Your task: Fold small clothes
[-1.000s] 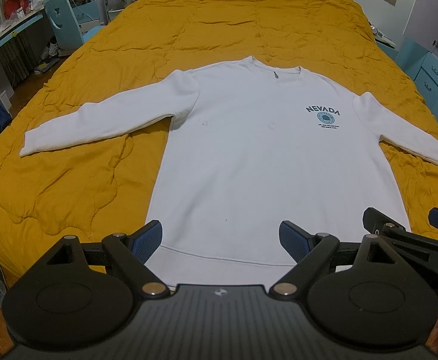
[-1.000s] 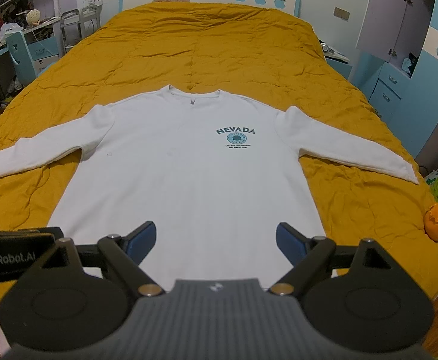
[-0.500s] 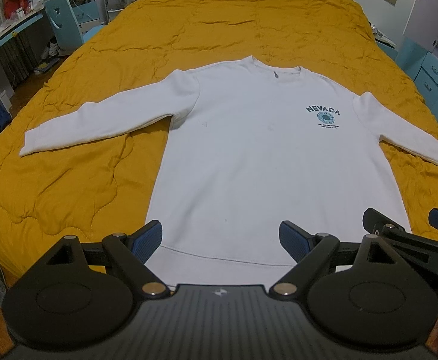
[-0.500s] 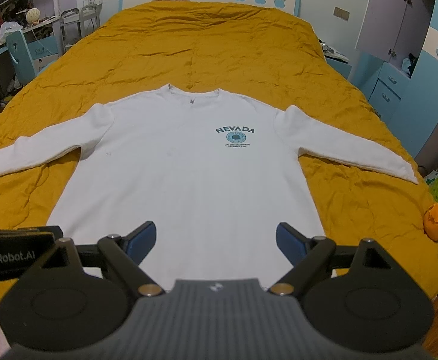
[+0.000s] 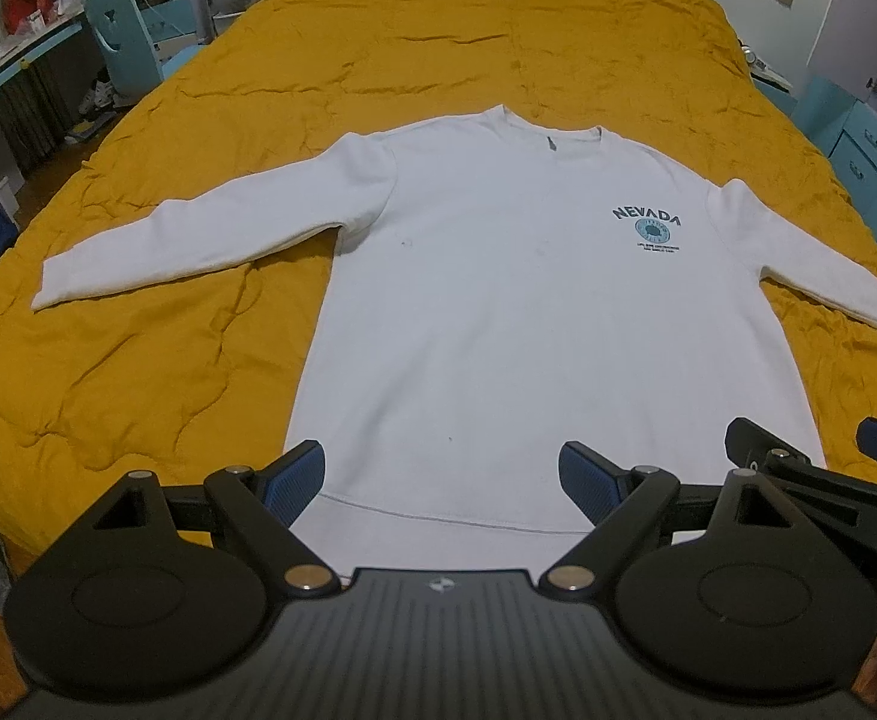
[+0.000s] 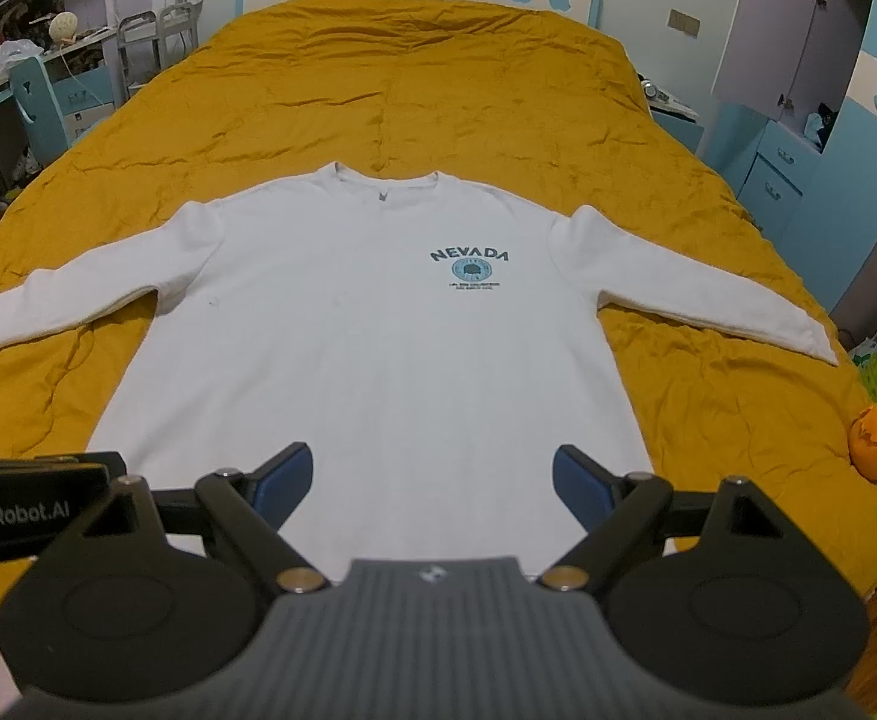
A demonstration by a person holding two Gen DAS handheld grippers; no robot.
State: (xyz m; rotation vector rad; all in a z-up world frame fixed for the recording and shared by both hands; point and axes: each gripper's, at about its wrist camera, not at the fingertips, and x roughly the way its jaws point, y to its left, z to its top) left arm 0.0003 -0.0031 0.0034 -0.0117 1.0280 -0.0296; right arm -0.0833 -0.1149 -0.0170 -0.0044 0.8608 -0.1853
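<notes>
Sweatshirt (image 5: pixel 516 312) lies flat on mustard bedspread (image 5: pixel 438 48).

White sweatshirt (image 5: pixel 528 312) with teal print lies on mustard-yellow quilt (image 5: pixel 438 48).

Matt white cloth sweatshirt (image 5: pixel 498 312), crinkled mustard quilted bedspread (image 5: pixel 138 360)

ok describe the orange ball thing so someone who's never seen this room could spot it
Start at the big bed with the mustard-yellow quilt and the white sweatshirt spread on it. Follow the sweatshirt's right-hand sleeve past its cuff to the quilt's near right edge. The orange ball sits there, the only small round thing on the quilt.
</notes>
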